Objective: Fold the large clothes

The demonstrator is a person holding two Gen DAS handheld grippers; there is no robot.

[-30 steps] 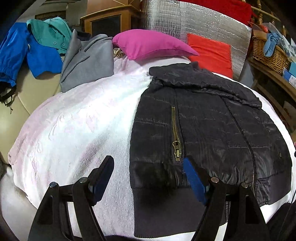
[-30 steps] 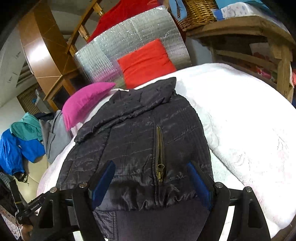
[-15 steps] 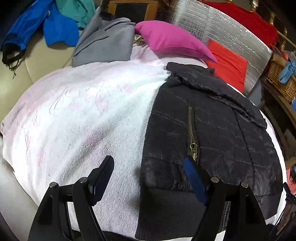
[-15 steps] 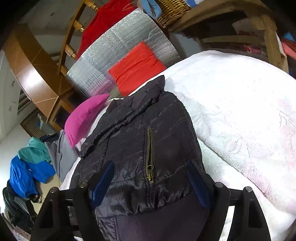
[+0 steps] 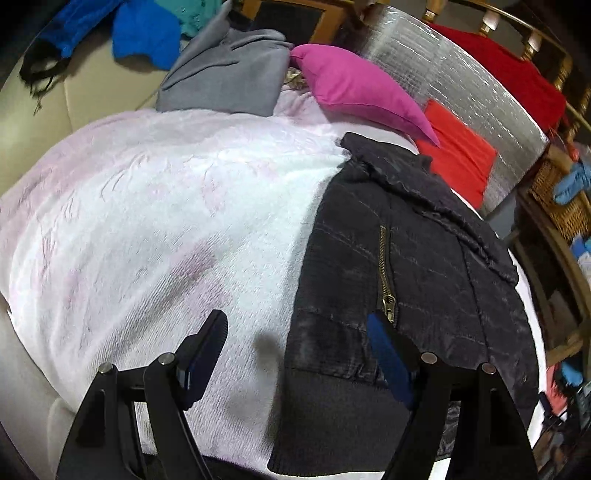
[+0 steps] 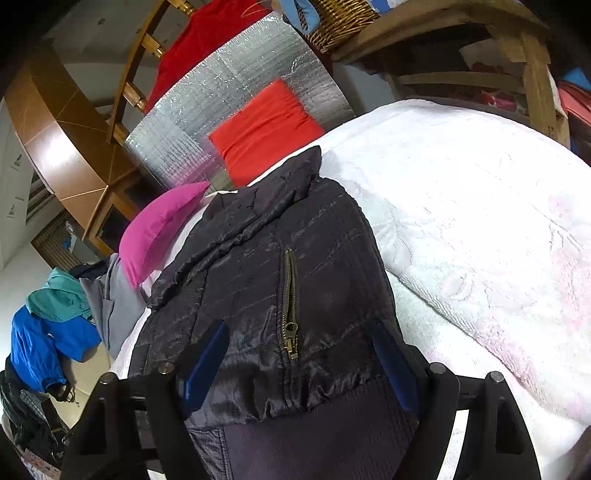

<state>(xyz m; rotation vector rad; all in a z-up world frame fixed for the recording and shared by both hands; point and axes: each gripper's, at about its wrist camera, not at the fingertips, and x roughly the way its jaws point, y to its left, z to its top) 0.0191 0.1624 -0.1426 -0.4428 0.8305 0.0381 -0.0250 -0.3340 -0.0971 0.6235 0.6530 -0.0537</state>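
Observation:
A black quilted jacket [image 5: 413, 266] lies flat on the white and pink blanket [image 5: 155, 221], with its knit hem toward me. My left gripper [image 5: 295, 328] is open above the jacket's left hem corner. One fingertip is over the blanket; the other is by the brass zip pull [image 5: 388, 306]. In the right wrist view the same jacket [image 6: 258, 266] fills the middle. My right gripper [image 6: 301, 334] is open over its right hem side, with a pocket zip [image 6: 290, 314] between the fingers. Neither gripper holds cloth.
A pink pillow [image 5: 354, 85], a red cushion [image 5: 458, 162] and a silver foil mat [image 5: 461, 92] lie beyond the collar. Grey [image 5: 229, 77], blue [image 5: 144, 40] and teal clothes are piled at the far left. A wooden shelf [image 6: 524, 62] with a wicker basket [image 6: 340, 18] stands to the right.
Both wrist views have rolled, so the scene tilts more. The left gripper has shifted left and slightly down, toward the jacket's left edge. Both grippers stayed open.

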